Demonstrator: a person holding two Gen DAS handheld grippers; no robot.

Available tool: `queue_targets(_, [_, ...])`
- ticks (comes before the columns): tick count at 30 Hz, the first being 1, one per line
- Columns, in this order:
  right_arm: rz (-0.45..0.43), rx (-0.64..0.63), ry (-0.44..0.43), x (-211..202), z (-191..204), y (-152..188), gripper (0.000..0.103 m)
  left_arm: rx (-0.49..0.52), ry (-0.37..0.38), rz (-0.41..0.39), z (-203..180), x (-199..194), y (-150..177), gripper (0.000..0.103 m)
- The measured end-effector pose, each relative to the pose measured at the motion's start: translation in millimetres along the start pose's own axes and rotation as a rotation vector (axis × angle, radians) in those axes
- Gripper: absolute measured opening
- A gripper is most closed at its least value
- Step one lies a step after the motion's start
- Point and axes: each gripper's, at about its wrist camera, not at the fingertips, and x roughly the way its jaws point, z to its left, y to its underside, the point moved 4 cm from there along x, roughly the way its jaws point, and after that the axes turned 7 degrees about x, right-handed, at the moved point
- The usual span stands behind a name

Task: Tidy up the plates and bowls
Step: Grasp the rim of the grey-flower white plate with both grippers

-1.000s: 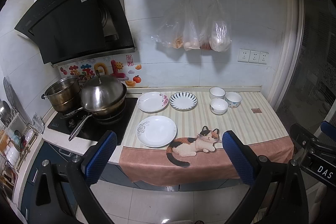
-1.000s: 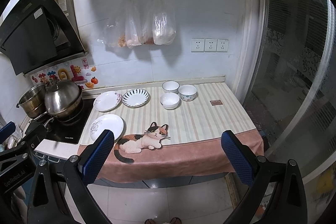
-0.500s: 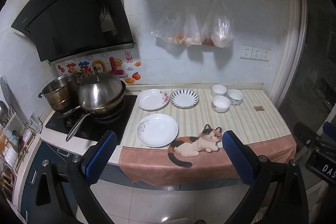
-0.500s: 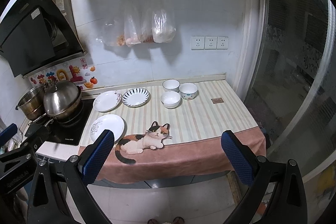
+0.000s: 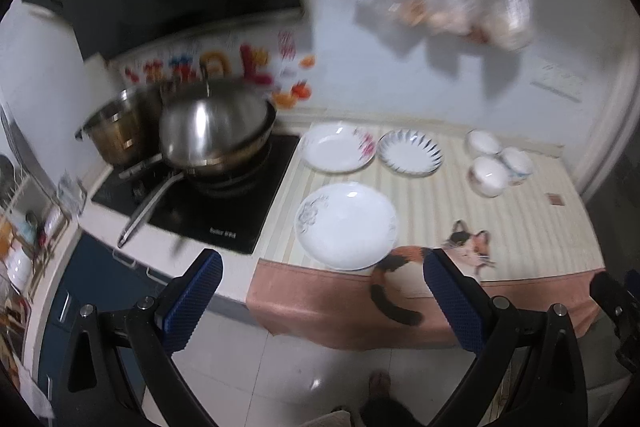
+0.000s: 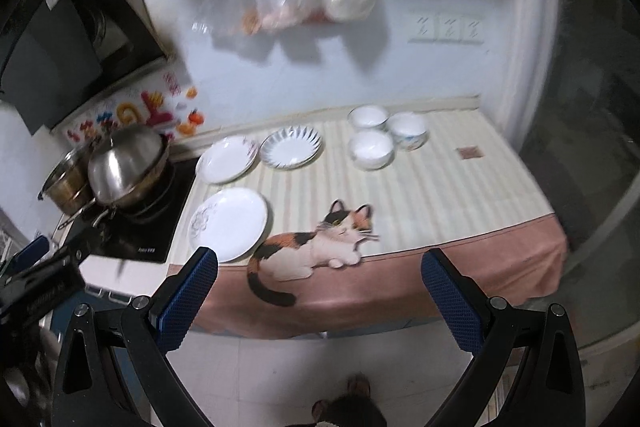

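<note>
Three plates lie on the striped counter mat: a large white plate at the front, a red-flowered plate and a blue-rayed plate behind it. Three white bowls cluster to the right. My left gripper is open and empty, in front of the counter edge below the large plate. My right gripper is open and empty, in front of the cat picture.
A lidded wok and a steel pot stand on the black cooktop at the left, the wok handle pointing toward me. Plastic bags hang on the wall. A cat-print cloth drapes over the counter edge. A glass door is at the right.
Both grippers have moved closer to the counter and tilted downward; the views are blurred from motion. The plates and bowls have not moved.
</note>
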Motion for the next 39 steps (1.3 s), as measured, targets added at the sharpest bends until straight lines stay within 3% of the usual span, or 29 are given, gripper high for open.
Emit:
queue_targets(6, [0.132, -0.062, -0.079, 124.5, 24.0, -17.0, 0.103, -0.045, -0.009, 0.170, 23.4, 109.9, -6.1, 0.103])
queue_targets(10, [0.265, -0.077, -0.166, 229.3, 42.7, -29.6, 0.103, -0.079, 0.012, 0.309, 33.1, 194.6, -6.0, 0.096])
queue_targets(16, [0.476, -0.101, -0.243, 372.4, 69.1, -28.1, 0.101, -0.101, 0.038, 0.449, 35.2, 295.0, 2.8, 0.075])
queue_targets(19, [0.556, -0.121, -0.275, 423.2, 85.0, -17.9, 0.094, -0.127, 0.073, 0.504, 37.7, 332.1, 7.8, 0.063])
queue_targets(28, [0.747, -0.100, -0.334, 501.5, 104.7, 8.4, 0.067, -0.164, 0.103, 0.604, 46.0, 381.4, 14.2, 0.050])
queue_targets(30, [0.781, -0.101, -0.356, 510.2, 110.3, 14.9, 0.060, -0.172, 0.120, 0.617, 45.4, 384.2, 17.0, 0.041])
queue_targets(32, [0.807, -0.100, -0.381, 516.1, 115.6, 18.5, 0.039, -0.169, 0.119, 0.626, 44.8, 385.7, 19.3, 0.038])
queue_targets(33, [0.820, -0.103, -0.387, 520.7, 119.2, 21.2, 0.034, -0.170, 0.121, 0.621, 44.9, 384.6, 18.8, 0.037])
queue_targets(39, [0.806, -0.126, -0.378, 518.5, 117.9, 17.4, 0.019, -0.167, 0.116, 0.606, 43.9, 376.1, 16.9, 0.035])
